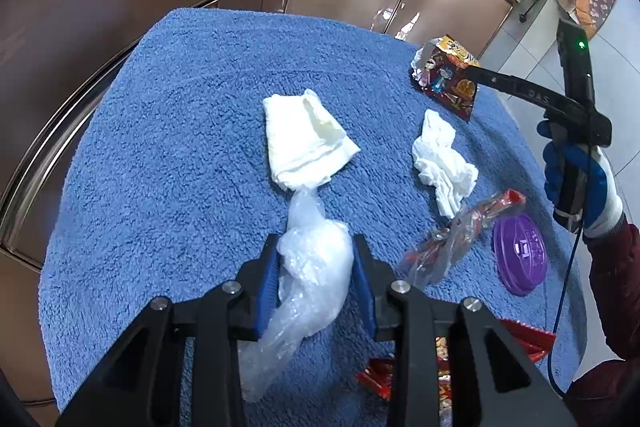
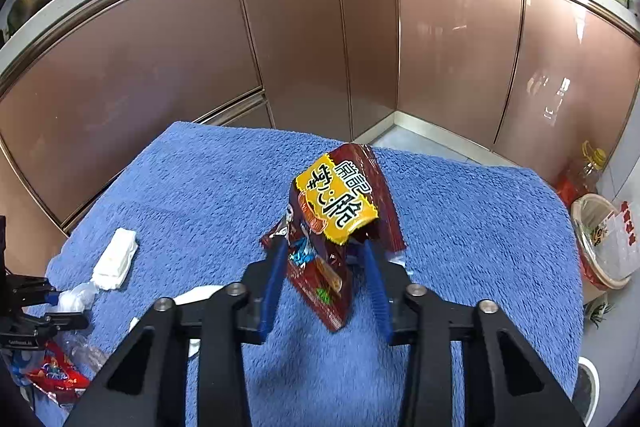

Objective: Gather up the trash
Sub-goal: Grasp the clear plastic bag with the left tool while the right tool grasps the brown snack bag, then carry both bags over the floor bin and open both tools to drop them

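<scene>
1. In the left wrist view, the left gripper (image 1: 316,247) sits at lower centre with its blue pads pressed on either side of a crumpled clear plastic bag (image 1: 308,283) lying on the blue towel (image 1: 172,131).
2. Above it, mid-frame, rests a folded white cloth (image 1: 304,143); right of that, a crumpled white tissue (image 1: 442,163).
3. Further right, a clear wrapper with red print (image 1: 460,231) lies just beside a purple lid (image 1: 520,255); its embossed marking is too small to read.
4. In the right wrist view, the right gripper (image 2: 324,259) at lower centre clasps a dark red snack packet (image 2: 332,223), whose yellow label carries bold Chinese characters.
5. At the right edge, on the floor, stands a paper bowl (image 2: 600,247), apparently holding wrappers.
</scene>
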`<act>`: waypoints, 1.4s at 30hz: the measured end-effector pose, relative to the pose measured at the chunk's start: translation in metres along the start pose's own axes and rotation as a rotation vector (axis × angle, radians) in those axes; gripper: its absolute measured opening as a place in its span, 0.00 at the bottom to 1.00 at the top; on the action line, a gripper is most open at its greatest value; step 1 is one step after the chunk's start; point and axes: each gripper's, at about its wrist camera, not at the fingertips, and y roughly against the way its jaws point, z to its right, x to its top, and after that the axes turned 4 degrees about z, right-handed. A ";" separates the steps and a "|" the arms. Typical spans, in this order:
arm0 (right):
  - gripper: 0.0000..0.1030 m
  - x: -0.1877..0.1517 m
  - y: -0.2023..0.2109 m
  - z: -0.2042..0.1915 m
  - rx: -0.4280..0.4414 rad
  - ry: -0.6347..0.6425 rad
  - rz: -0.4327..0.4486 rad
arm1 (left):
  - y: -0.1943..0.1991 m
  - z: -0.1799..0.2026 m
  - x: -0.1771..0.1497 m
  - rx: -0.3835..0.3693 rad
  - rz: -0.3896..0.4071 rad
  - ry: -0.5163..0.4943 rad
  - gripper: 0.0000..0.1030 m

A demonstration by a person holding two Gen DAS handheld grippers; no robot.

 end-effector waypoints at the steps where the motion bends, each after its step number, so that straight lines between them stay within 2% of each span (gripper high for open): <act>1: 0.28 0.001 -0.002 0.000 0.001 0.002 -0.001 | -0.001 0.001 0.000 0.001 0.002 0.000 0.31; 4: 0.12 0.001 -0.007 -0.002 0.000 0.023 -0.003 | -0.001 0.002 -0.001 0.007 0.009 -0.001 0.30; 10: 0.09 -0.003 -0.003 -0.007 0.021 0.057 0.007 | -0.001 0.008 -0.002 0.031 0.017 -0.010 0.29; 16: 0.08 -0.008 0.025 -0.017 0.046 0.096 0.041 | 0.011 0.006 -0.003 0.036 0.055 0.036 0.28; 23: 0.08 -0.007 0.085 -0.027 0.059 0.107 0.126 | 0.041 0.005 -0.004 0.041 0.118 0.081 0.28; 32: 0.08 -0.005 0.168 -0.030 0.045 0.119 0.236 | 0.091 0.020 -0.009 0.043 0.206 0.117 0.27; 38: 0.08 -0.023 0.222 -0.021 0.024 0.093 0.304 | 0.121 0.054 -0.008 0.016 0.250 0.078 0.27; 42: 0.08 -0.041 0.258 0.001 -0.008 0.057 0.332 | 0.126 0.096 -0.001 -0.017 0.256 0.021 0.27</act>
